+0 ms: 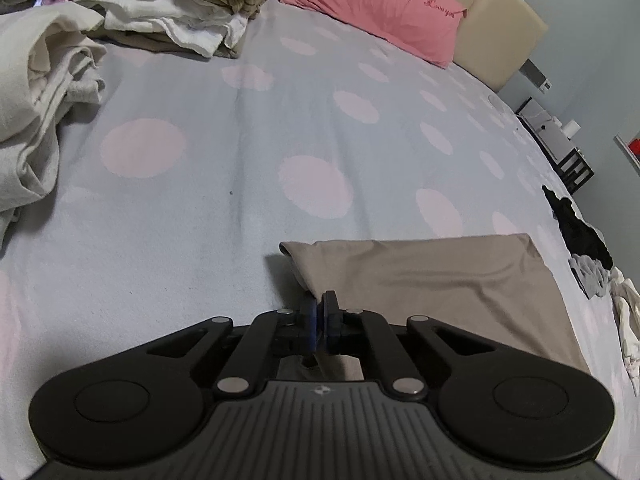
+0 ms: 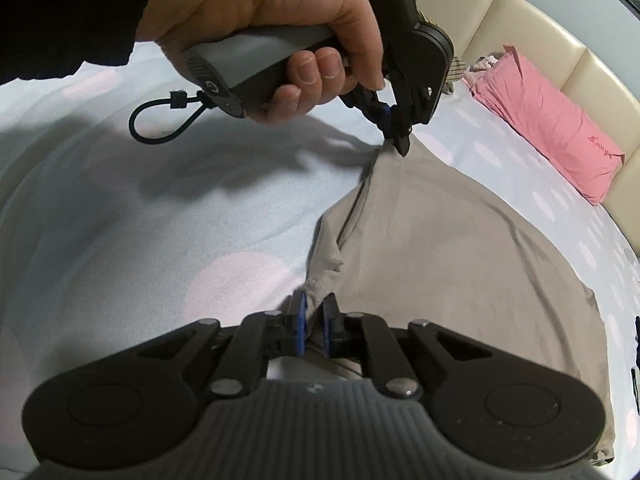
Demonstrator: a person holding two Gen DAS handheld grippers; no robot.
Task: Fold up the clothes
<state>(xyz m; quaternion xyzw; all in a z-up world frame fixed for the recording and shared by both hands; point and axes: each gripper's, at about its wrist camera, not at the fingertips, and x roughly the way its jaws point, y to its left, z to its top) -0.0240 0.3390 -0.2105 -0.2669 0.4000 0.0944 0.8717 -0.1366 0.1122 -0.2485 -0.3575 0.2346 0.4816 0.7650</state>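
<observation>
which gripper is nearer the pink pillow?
Left. The left gripper pinches the beige garment at its far corner, toward the pink pillow. The right gripper grips the near corner, farther back.

Both grippers same build: black plastic, two round flat discs either side, ribbed grey centre plate with a small white logo. Black linkage arms pinned with silver round-head screws. Left gripper (image 1: 320, 316): black fingers (image 1: 330, 312) faced with blue pads. Right gripper (image 2: 313, 320): same blue-padded fingers (image 2: 298, 316). From the right wrist view, left unit's handle is a grey rounded grip with a printed ring mark on its end cap and a black cord loop (image 2: 160, 120) hanging off it. Left hand (image 2: 280, 20) bare, black sleeve (image 2: 60, 8) above it.
</observation>
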